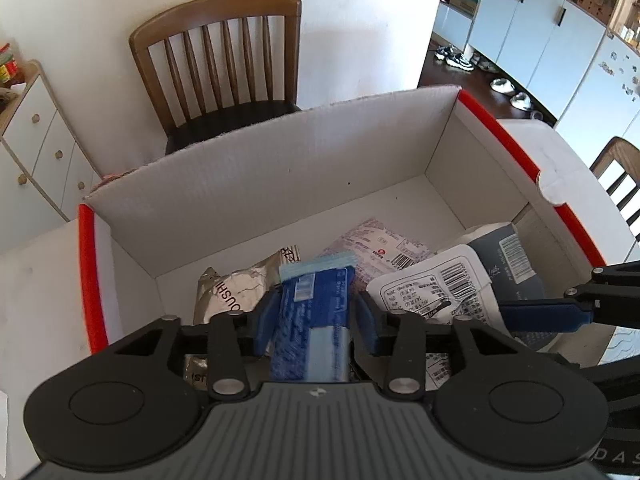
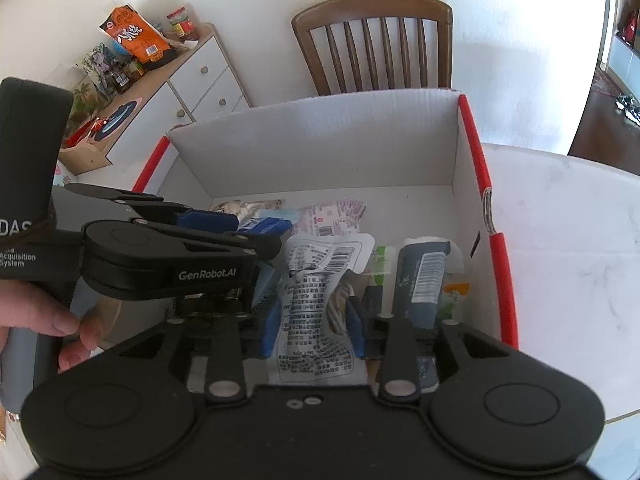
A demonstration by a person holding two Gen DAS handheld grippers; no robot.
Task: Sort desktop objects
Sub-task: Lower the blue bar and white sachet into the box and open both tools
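A white cardboard box (image 1: pixel 280 176) with red edges holds several packets. My left gripper (image 1: pixel 316 320) is over its near left part. A blue packet (image 1: pixel 312 304) stands between its blue fingers, which sit slightly off the packet's sides, so it is open. My right gripper (image 2: pixel 314 328) is open around a crumpled white pouch (image 2: pixel 316 280) with black print, and its pads are clear of the pouch's pinched waist. A silver packet (image 1: pixel 236 288), a pink packet (image 1: pixel 376 244) and a grey-blue packet (image 2: pixel 424 276) lie on the box floor. The left gripper (image 2: pixel 240 236) also shows in the right wrist view.
A wooden chair (image 1: pixel 224 64) stands behind the box wall (image 2: pixel 320 152). A white drawer cabinet (image 2: pixel 192 84) with snack bags is at the back left. The white table (image 2: pixel 560 240) extends right of the box. A person's hand (image 2: pixel 48 320) grips the left handle.
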